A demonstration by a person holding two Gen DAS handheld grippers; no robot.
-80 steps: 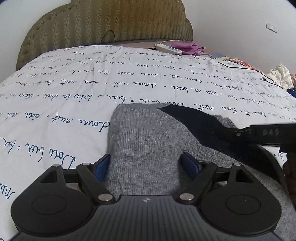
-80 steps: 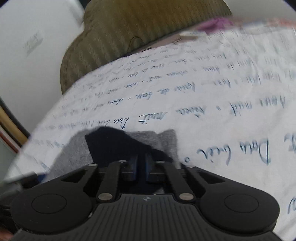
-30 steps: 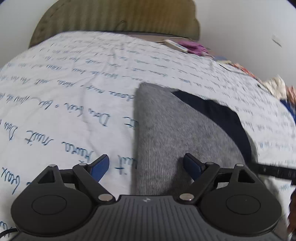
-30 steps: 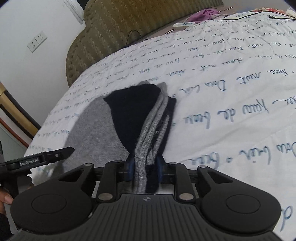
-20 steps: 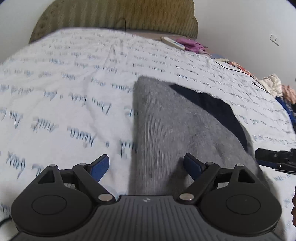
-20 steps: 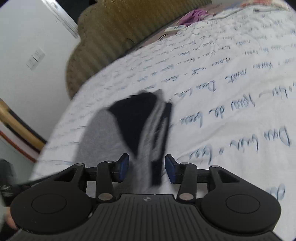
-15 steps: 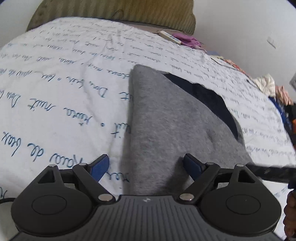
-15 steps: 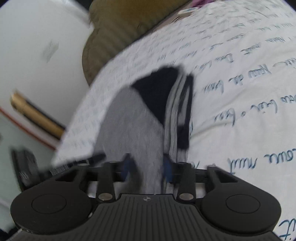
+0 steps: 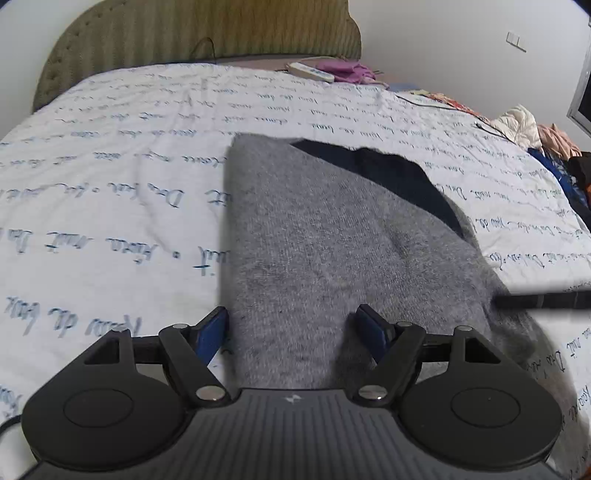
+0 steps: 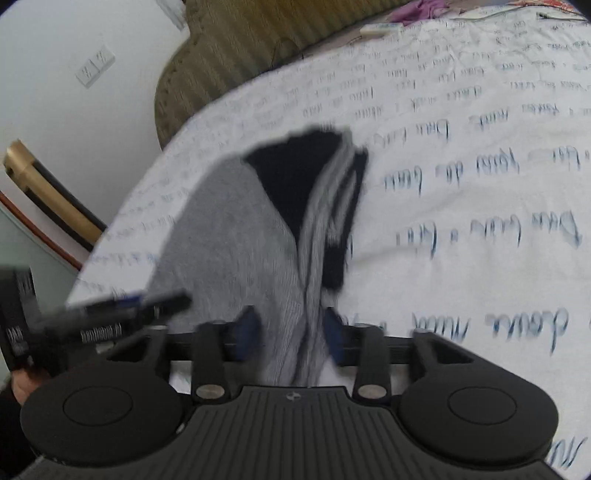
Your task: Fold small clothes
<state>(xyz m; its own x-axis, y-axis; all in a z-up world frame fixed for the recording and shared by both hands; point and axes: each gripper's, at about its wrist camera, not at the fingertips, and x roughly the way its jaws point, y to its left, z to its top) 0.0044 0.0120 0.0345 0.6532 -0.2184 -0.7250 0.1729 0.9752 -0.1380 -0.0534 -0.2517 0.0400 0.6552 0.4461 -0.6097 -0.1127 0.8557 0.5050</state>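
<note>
A grey knit garment [image 9: 325, 243] with a dark navy part [image 9: 402, 177] lies folded on the white bed cover with blue script. My left gripper [image 9: 291, 328] is open, its blue pads either side of the garment's near edge. In the right wrist view the garment [image 10: 229, 229] shows stacked grey and navy layers [image 10: 332, 206] along its right edge. My right gripper [image 10: 291, 330] is open, jaws apart around that layered near edge. The left gripper [image 10: 122, 306] shows blurred at the left there. The right gripper's finger [image 9: 543, 299] shows as a dark bar at the right.
The bed cover [image 9: 110, 184] spreads all around the garment. A green padded headboard [image 9: 199, 33] stands at the far end. A remote [image 9: 310, 72] and purple cloth [image 9: 347, 70] lie near the headboard. More clothes [image 9: 524, 125] are piled at the far right.
My right gripper opened and let go of the garment's layered edge, then shifted left along it. My left gripper stayed open at the near edge with small shifts of view.
</note>
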